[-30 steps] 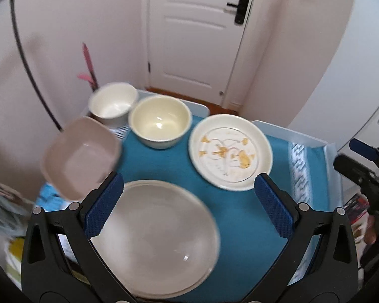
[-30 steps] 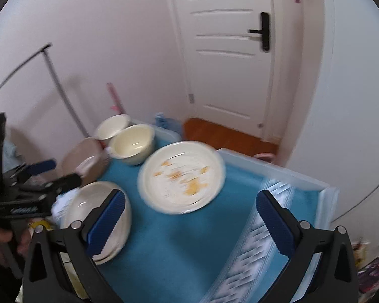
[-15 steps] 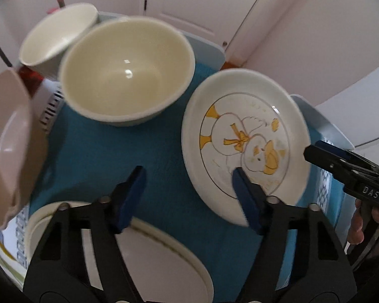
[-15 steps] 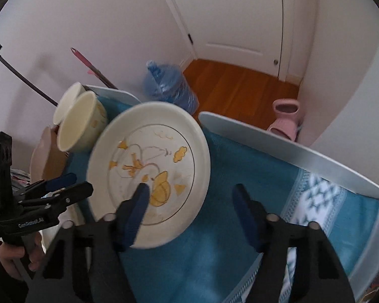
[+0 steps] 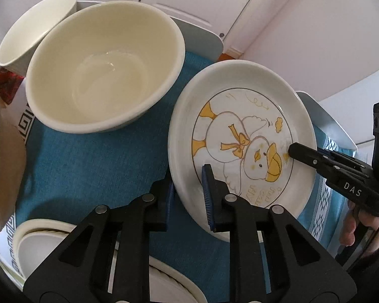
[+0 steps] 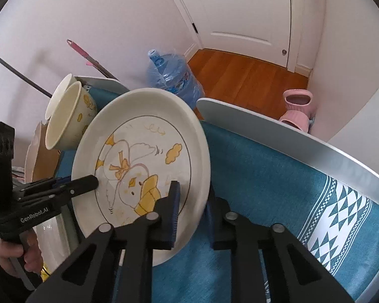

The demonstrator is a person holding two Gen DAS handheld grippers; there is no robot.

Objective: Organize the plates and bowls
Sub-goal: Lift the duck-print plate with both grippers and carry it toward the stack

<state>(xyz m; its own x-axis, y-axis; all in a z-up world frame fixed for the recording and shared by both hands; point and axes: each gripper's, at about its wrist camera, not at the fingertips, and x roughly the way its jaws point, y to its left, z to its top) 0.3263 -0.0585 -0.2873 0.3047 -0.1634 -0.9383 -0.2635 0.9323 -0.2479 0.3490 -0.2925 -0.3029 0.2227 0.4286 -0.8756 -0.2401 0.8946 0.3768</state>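
Closing on opposite rims of the duck-print plate (image 5: 242, 136) at mid-frame on the blue-clothed tabletop (image 5: 88, 151), the left gripper (image 5: 189, 192) and right gripper (image 6: 192, 212) had their jaws straddling it—grasp step—so next, I judged, came a level joint lift.

Pale lilac walls (image 6: 113, 12) meet a white panelled door (image 6: 240, 12); orange wooden floorboards (image 6: 245, 75) carry a blue water jug (image 6: 171, 78) and pink slippers (image 6: 297, 108).

My left claw (image 5: 188, 197) & right claw (image 6: 192, 209) are both pointing steeply down, jaws closing, each straddling the duck plate (image 5: 240, 136) rim on opposite sides.
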